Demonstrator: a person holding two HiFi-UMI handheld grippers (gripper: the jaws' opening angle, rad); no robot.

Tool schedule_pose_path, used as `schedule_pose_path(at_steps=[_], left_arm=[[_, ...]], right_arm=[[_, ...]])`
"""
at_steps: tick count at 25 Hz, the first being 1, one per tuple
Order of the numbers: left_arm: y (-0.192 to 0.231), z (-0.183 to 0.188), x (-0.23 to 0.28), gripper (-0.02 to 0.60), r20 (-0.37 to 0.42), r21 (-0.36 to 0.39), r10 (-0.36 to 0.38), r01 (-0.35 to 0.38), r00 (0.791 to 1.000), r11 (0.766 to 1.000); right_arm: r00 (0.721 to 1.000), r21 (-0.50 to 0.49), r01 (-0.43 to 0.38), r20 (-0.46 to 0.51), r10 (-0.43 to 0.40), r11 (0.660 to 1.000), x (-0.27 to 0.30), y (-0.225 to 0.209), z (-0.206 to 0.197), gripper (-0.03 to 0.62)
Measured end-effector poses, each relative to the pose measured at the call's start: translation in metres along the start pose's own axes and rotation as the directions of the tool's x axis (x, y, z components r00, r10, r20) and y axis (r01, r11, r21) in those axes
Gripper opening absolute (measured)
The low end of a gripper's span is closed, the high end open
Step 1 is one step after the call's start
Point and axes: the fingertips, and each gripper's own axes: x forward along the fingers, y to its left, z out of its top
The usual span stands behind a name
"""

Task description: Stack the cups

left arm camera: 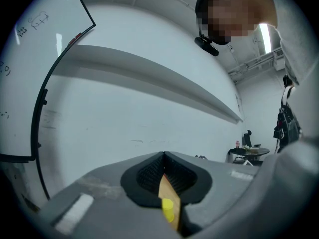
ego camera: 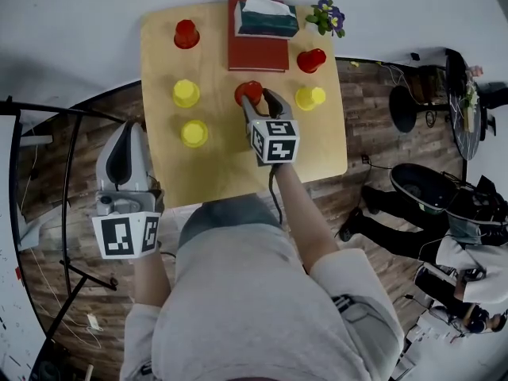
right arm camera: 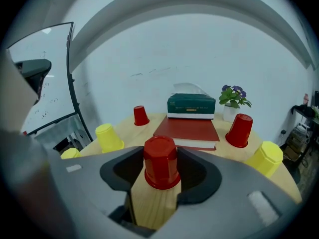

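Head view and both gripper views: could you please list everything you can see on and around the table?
Table: one, light wood, centre.
Red cups: three, red, upside down; far left, far right, middle.
Yellow cups: three, yellow, upside down; two at left, one at right.
Book: one, red, far edge.
Tissue box: one, dark green, on the book.
Plant: one, purple flowers, far right corner.
Whiteboard: one, white, left of the table.
Left gripper: one, grey, shut and empty, beside the table's left edge.
Right gripper: one, grey, open around the middle red cup.
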Motion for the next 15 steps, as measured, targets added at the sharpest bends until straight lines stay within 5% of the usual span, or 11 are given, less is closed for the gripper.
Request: schedule_pose_path(at_steps=[15], left_arm=[[-0.009,-0.003,-0.021,0.005,0.007,-0.011,0.007,-0.007,1.000,1.000]], right_arm=[[0.989,-0.071,-0.147,0.010,0.148,0.987,-0.040,0.075,-0.020,0.209]])
